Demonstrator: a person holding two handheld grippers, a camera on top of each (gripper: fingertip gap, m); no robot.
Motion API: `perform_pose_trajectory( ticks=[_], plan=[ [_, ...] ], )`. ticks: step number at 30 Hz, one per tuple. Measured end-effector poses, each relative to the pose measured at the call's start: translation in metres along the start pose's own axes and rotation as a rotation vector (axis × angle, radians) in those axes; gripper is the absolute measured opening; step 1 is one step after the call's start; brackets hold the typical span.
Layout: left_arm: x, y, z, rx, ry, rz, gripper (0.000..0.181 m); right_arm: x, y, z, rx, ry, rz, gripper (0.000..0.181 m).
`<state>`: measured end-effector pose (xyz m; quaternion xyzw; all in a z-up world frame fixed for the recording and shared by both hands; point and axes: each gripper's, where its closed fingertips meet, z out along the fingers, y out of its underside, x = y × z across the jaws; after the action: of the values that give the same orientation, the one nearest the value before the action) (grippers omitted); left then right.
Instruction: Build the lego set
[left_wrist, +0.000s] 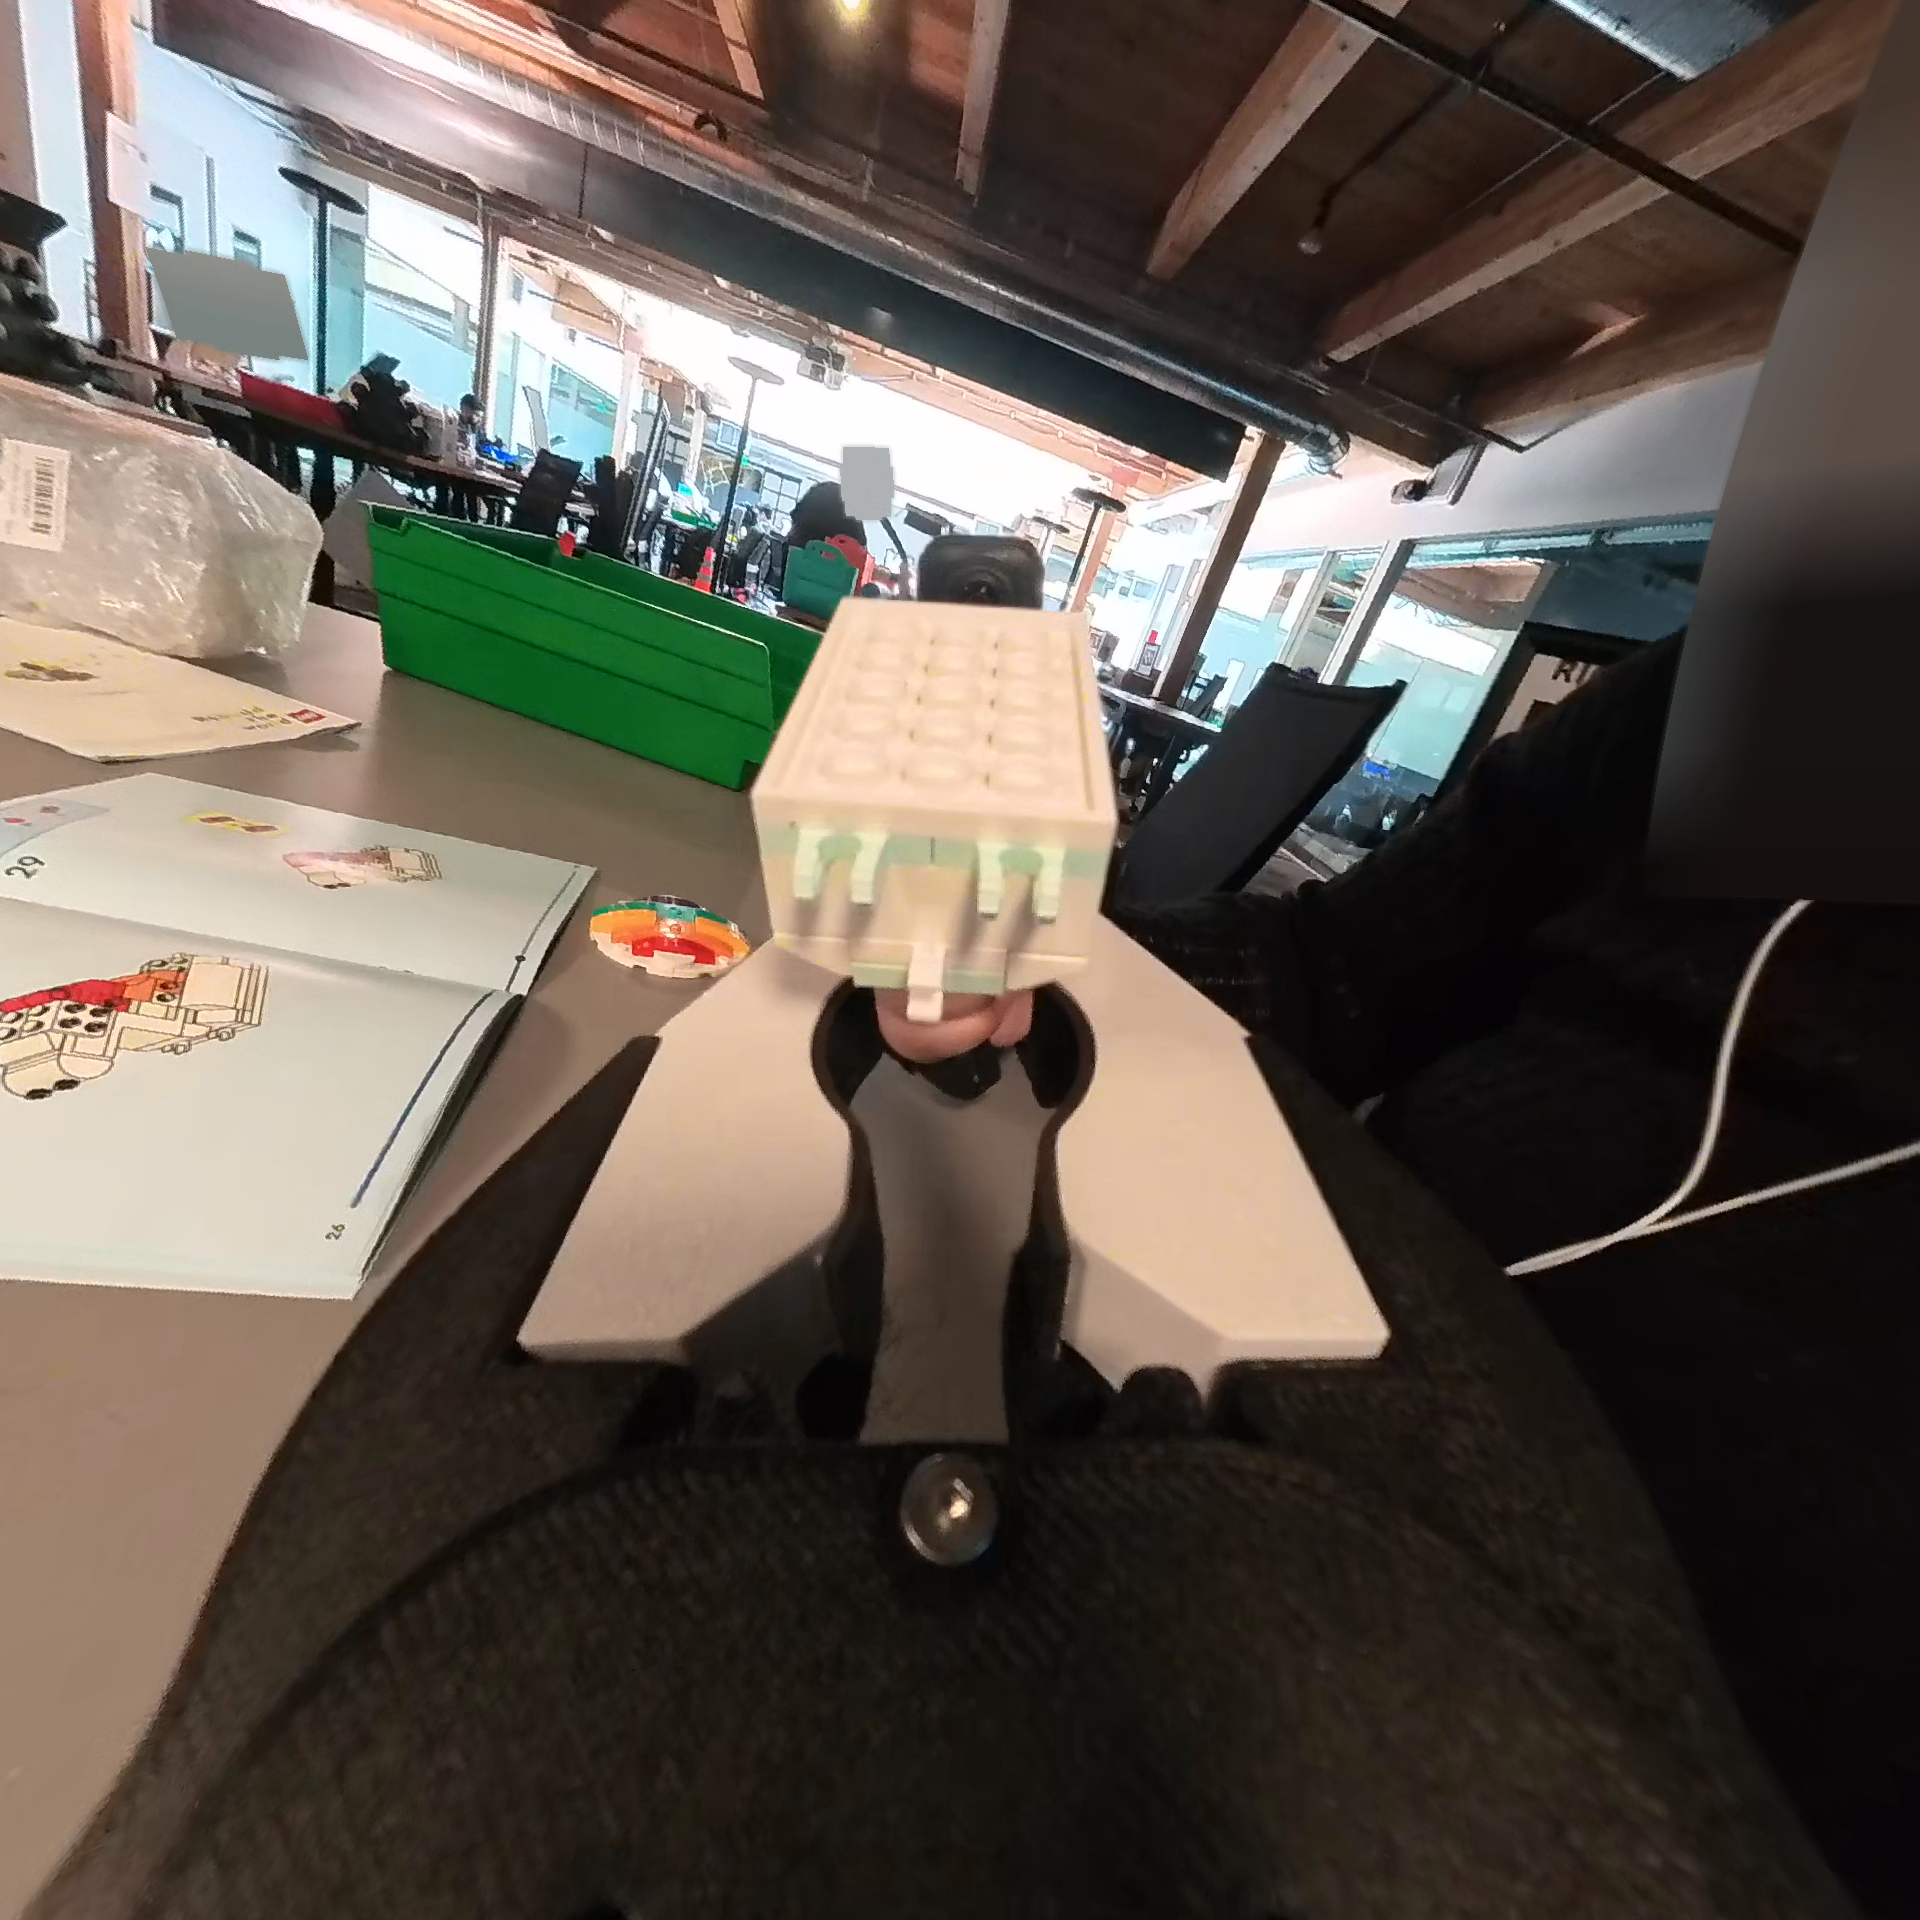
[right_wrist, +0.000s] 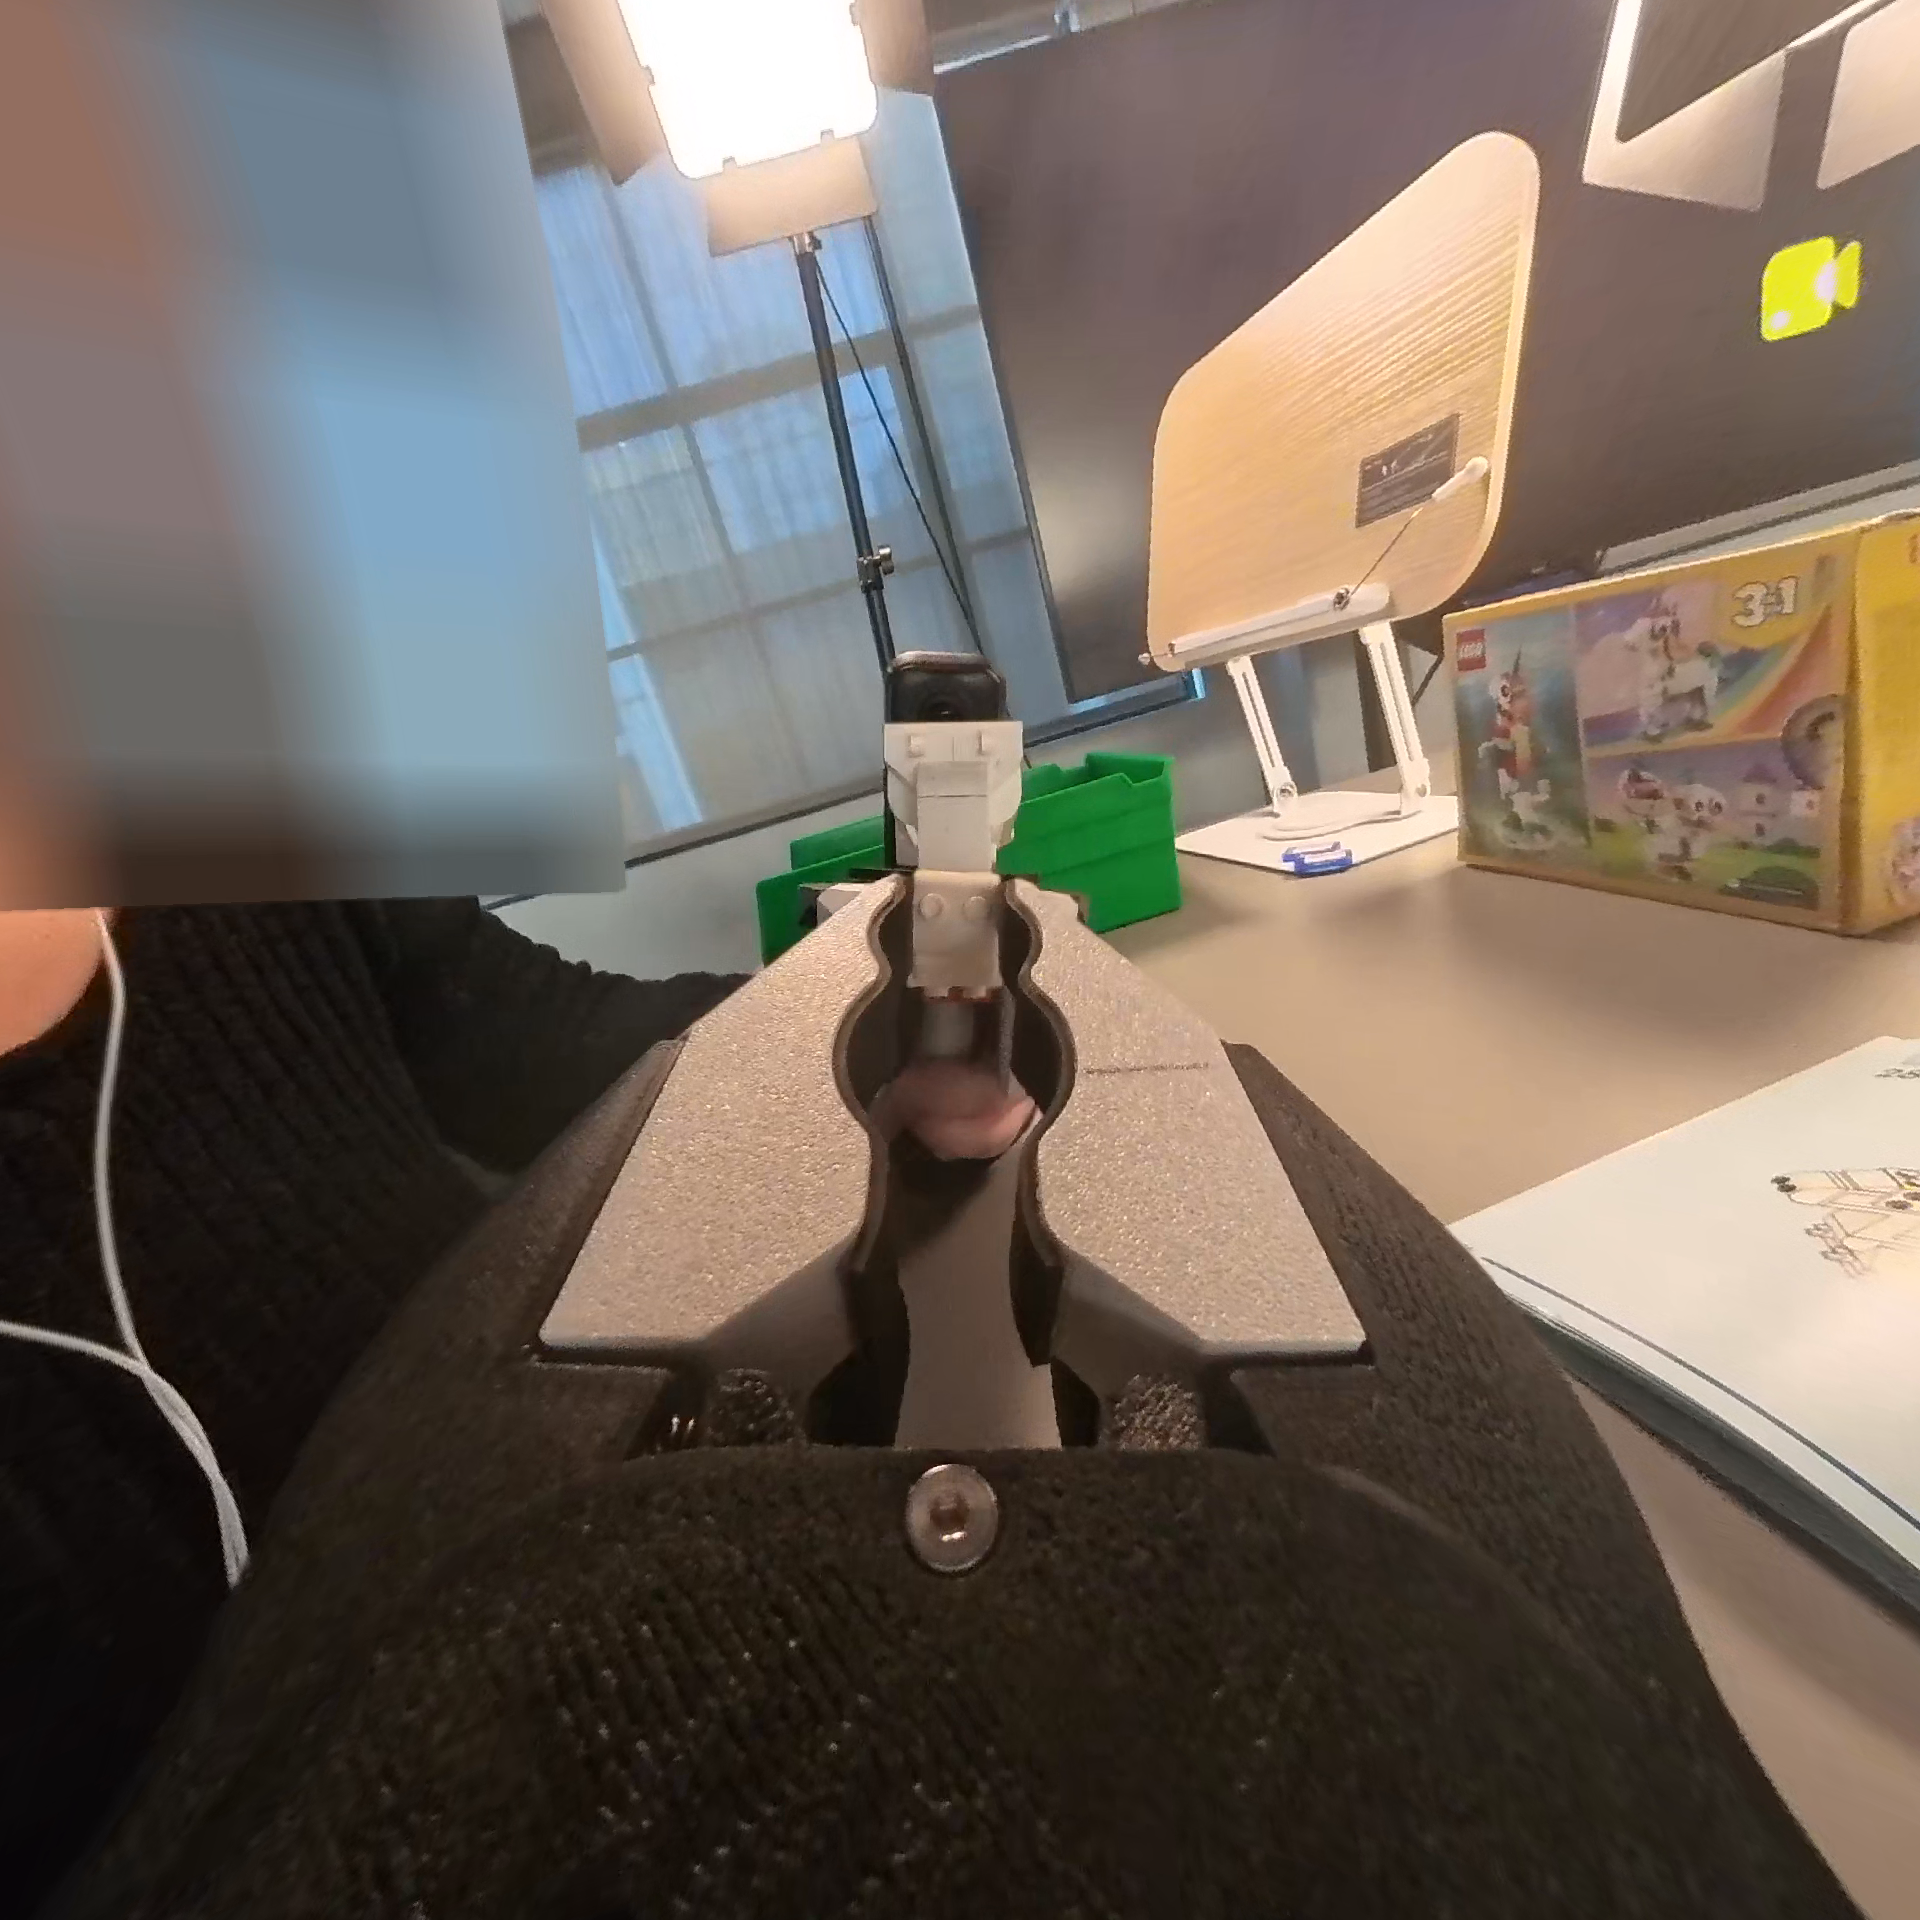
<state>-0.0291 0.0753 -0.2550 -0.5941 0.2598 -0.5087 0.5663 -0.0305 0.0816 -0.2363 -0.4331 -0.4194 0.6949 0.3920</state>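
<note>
My left gripper (left_wrist: 940, 987) is shut on a white lego body (left_wrist: 930, 790), a long block with pale green trim and studs, held in the air above the table. My right gripper (right_wrist: 951, 920) is shut on a small white lego piece (right_wrist: 951, 940). That piece meets a larger white build (right_wrist: 951, 795) just beyond the fingertips. The two grippers face each other: each view shows the other's camera behind the build. I cannot tell whether the parts are joined. A round rainbow lego piece (left_wrist: 668, 932) lies on the table by the booklet.
An open instruction booklet (left_wrist: 229, 997) lies at left and also shows in the right wrist view (right_wrist: 1714, 1309). A green bin (left_wrist: 582, 634) and a plastic bag (left_wrist: 135, 540) stand behind. The lego box (right_wrist: 1683, 727) and a wooden book stand (right_wrist: 1340, 416) are at right. A person's black sleeve (right_wrist: 312, 1143) is close. My two grippers' fingertips are within a few centimetres of each other.
</note>
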Motion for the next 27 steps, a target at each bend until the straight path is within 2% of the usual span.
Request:
perform_pose_trajectory(
  ticks=[11, 18, 27],
  plan=[
    [-0.002, 0.007, 0.002, -0.003, 0.008, -0.066, 0.022, 0.004, 0.005, -0.004, 0.016, -0.021, 0.096, 0.015],
    [-0.006, 0.013, 0.003, -0.049, -0.015, -0.087, 0.021, 0.008, 0.010, -0.005, -0.004, 0.037, 0.050, 0.015],
    [-0.006, 0.016, 0.003, -0.065, 0.006, -0.131, 0.022, 0.009, 0.013, -0.005, -0.012, -0.009, 0.209, 0.015]
  ],
)
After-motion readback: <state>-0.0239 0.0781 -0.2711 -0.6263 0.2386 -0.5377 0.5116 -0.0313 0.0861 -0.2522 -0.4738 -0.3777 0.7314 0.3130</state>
